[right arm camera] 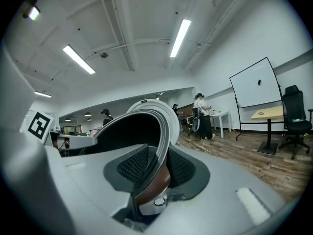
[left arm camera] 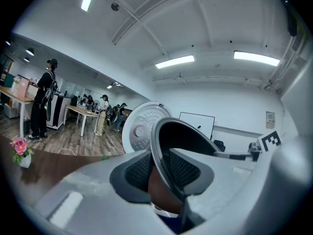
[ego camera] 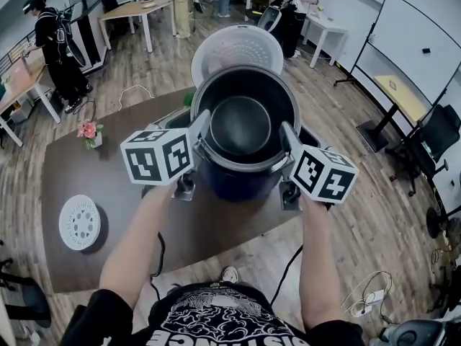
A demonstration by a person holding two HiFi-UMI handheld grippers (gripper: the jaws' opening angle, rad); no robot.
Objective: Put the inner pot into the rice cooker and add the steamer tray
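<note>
The dark inner pot (ego camera: 241,125) hangs between both grippers, over the open dark blue rice cooker (ego camera: 241,179) on the brown table (ego camera: 108,164). My left gripper (ego camera: 202,125) is shut on the pot's left rim (left arm camera: 157,151), pads either side of the wall. My right gripper (ego camera: 287,137) is shut on the right rim (right arm camera: 159,153) the same way. The cooker's white lid (ego camera: 238,49) stands open behind the pot. The white round steamer tray (ego camera: 79,222) lies flat on the table at the near left.
A small vase of pink flowers (ego camera: 89,132) stands at the table's left. A black cable (ego camera: 160,254) hangs off the near table edge. Desks, people, a whiteboard (ego camera: 414,45) and an office chair (ego camera: 432,139) stand around on the wooden floor.
</note>
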